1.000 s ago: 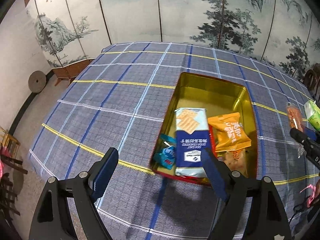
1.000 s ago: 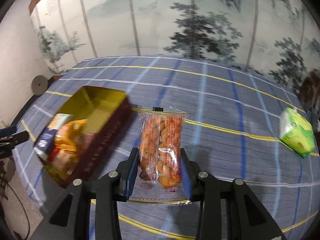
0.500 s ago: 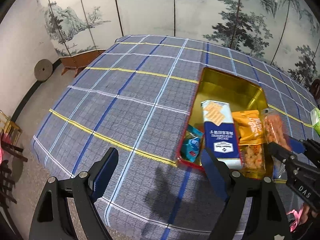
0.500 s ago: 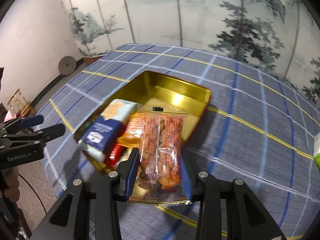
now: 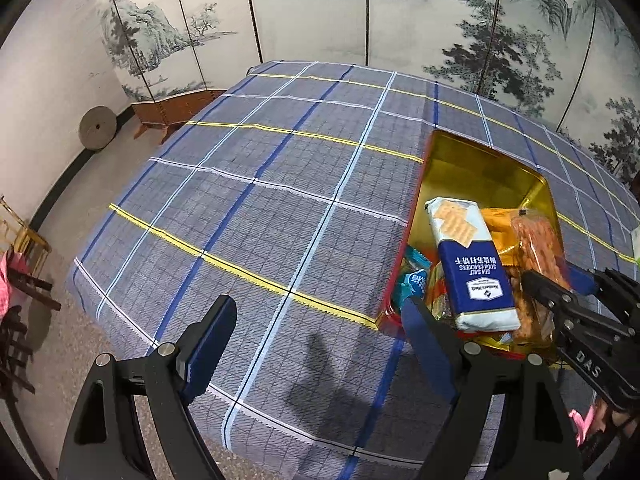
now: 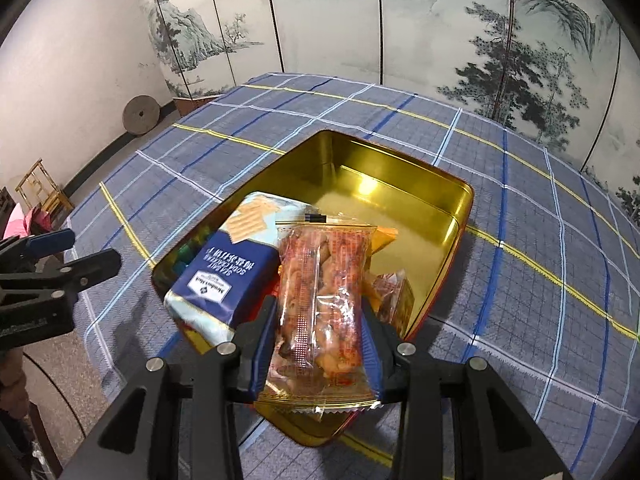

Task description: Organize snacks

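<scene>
Your right gripper (image 6: 320,340) has its fingers (image 6: 262,340) clenched on a clear snack packet (image 6: 320,300) of orange-brown pieces, pads pressed on its two long sides. The packet hangs over the near end of the gold tin (image 6: 400,168), above the goods already inside. In the tin, a blue and white cracker pack (image 6: 224,264) lies just left of the held packet, and an orange packet (image 6: 384,234) shows behind it. The far half of the tin is bare. Your left gripper (image 5: 320,332) stands released, fingers (image 5: 212,336) wide apart and grasping nothing, over the checked cloth (image 5: 280,200) on the desk, just left of the tin.
</scene>
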